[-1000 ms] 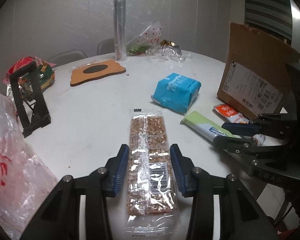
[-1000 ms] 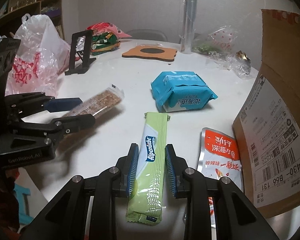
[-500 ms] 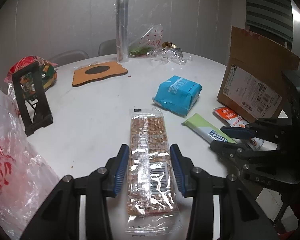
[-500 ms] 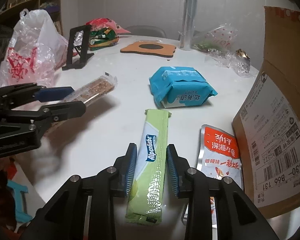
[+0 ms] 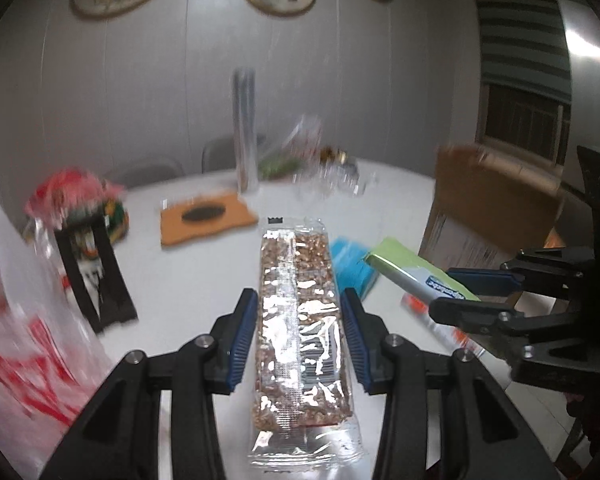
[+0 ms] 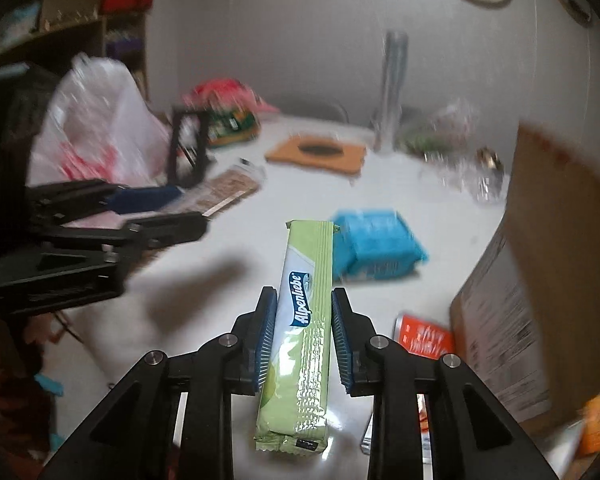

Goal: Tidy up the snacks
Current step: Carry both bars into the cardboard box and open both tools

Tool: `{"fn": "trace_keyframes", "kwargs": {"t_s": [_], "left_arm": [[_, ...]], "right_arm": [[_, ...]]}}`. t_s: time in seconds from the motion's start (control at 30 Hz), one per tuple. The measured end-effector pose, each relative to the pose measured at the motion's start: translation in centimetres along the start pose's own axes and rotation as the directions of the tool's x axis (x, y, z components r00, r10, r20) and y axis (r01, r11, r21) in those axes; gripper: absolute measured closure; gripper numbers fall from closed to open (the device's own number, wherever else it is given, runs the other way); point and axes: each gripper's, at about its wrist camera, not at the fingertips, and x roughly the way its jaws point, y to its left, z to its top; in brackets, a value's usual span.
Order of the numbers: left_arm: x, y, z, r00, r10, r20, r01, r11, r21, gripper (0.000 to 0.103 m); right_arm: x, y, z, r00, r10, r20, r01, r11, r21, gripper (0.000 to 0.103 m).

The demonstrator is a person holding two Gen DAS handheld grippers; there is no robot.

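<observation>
I see my left gripper (image 5: pixel 298 330) holding a clear-wrapped nut bar (image 5: pixel 300 312). The bar sits between the two blue pads, and the pads press on its long sides. It sticks out ahead of the gripper and also back toward the camera. It is up in the air above the white desk (image 5: pixel 188 264).

My right gripper (image 6: pixel 303 330) holds a green Alpenliebe candy pack (image 6: pixel 305 320) the same way. The pads squeeze it near its middle. The far end of the pack points up and away from me, and the near end hangs below the fingers. It is lifted off the desk too.

On the desk under them lies a blue snack pack (image 6: pixel 375 248), close to the far end of the green pack. A red-orange packet (image 6: pixel 421 336) lies near the brown cardboard box (image 6: pixel 539 260) on my right. A white plastic bag (image 6: pixel 96 128) with red print sits on my left, beside a black stand (image 5: pixel 96 276).

The picture is blurry.
</observation>
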Motion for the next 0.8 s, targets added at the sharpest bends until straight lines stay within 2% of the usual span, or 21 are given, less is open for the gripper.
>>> {"fn": "trace_keyframes", "kwargs": {"t_s": [0.17, 0.27, 0.33, 0.37, 0.47, 0.5, 0.57, 0.67, 0.8], "left_arm": [[-2.5, -3.2, 4.7, 0.993, -0.044, 0.112, 0.037, 0.997, 0.067, 0.064], [-3.2, -6.2, 7.8, 0.981, -0.117, 0.154, 0.098, 0.987, 0.125, 0.064], [-3.2, -8.6, 9.7, 0.973, -0.165, 0.161, 0.135, 0.974, 0.18, 0.064], [-2.9, -9.8, 10.5, 0.969, -0.197, 0.152, 0.165, 0.966, 0.202, 0.064], [-1.0, -13.3, 12.8, 0.94, -0.328, 0.09, 0.3, 0.923, 0.241, 0.064], [-0.2, -14.4, 13.5, 0.936, -0.345, 0.069, 0.318, 0.913, 0.254, 0.064], [1.4, -16.6, 14.3, 0.932, -0.361, 0.024, 0.341, 0.899, 0.275, 0.064], [4.6, -19.7, 14.9, 0.915, -0.396, -0.083, 0.402, 0.87, 0.284, 0.064], [7.8, -22.3, 14.8, 0.911, -0.372, -0.177, 0.41, 0.86, 0.304, 0.064]], "right_arm": [[-6.2, -1.4, 2.8, 0.992, 0.025, 0.122, -0.026, 1.0, 0.0, 0.08], [-9.5, -3.1, 3.6, 0.984, 0.021, 0.178, -0.023, 1.0, 0.012, 0.08], [-11.8, -4.6, 3.9, 0.976, -0.021, 0.217, 0.017, 1.0, 0.023, 0.08], [-12.9, -5.6, 3.9, 0.972, -0.047, 0.231, 0.04, 0.999, 0.033, 0.08], [-15.0, -9.0, 3.4, 0.968, -0.099, 0.232, 0.081, 0.993, 0.082, 0.08], [-15.3, -10.3, 3.1, 0.969, -0.106, 0.223, 0.085, 0.991, 0.104, 0.08], [-15.5, -12.2, 2.5, 0.972, -0.13, 0.196, 0.106, 0.986, 0.13, 0.08], [-14.8, -14.9, 1.0, 0.978, -0.161, 0.135, 0.139, 0.978, 0.157, 0.08], [-12.9, -17.4, -0.1, 0.989, -0.135, 0.068, 0.121, 0.976, 0.179, 0.08]]}}
